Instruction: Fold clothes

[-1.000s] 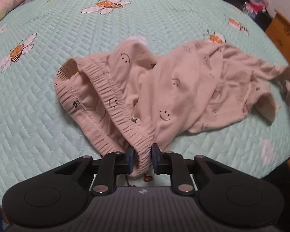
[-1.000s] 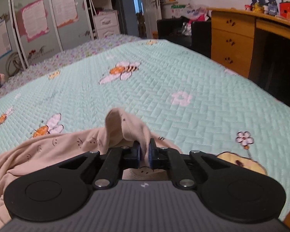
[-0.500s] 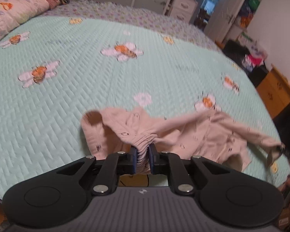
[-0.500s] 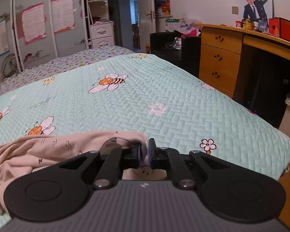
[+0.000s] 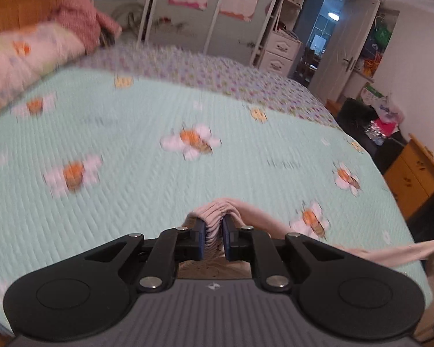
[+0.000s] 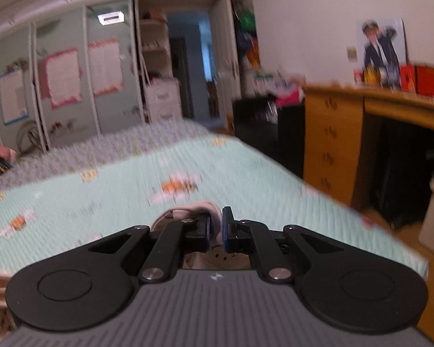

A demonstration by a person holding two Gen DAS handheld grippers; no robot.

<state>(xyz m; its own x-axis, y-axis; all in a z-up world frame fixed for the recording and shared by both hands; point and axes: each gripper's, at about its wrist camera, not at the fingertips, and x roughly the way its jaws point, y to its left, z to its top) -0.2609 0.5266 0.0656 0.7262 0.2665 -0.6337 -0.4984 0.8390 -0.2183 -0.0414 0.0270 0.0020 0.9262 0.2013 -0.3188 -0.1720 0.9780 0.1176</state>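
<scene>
Pale pink trousers [image 5: 263, 219] printed with small smiley faces hang lifted off the mint-green bedspread [image 5: 130, 179]. My left gripper [image 5: 214, 238] is shut on their gathered elastic waistband, which bunches up between the blue pads. From there the cloth stretches away to the right edge of the left wrist view. In the right wrist view my right gripper [image 6: 215, 232] is shut on another fold of the pink trousers [image 6: 188, 208], and more of the cloth droops at the lower left. Most of the garment is hidden below both grippers.
The bedspread [image 6: 101, 202] carries bee and flower prints. A pillow [image 5: 23, 57] and a pink blanket [image 5: 81, 20] lie at the head end. A wooden desk [image 6: 361, 127] stands to the right of the bed, wardrobes [image 6: 72, 86] behind it, and a doorway [image 5: 318, 34] is open.
Both grippers have risen with the trousers held, lifting them off the bed. Both views have tilted up, so more of the room and less of the garment shows.
</scene>
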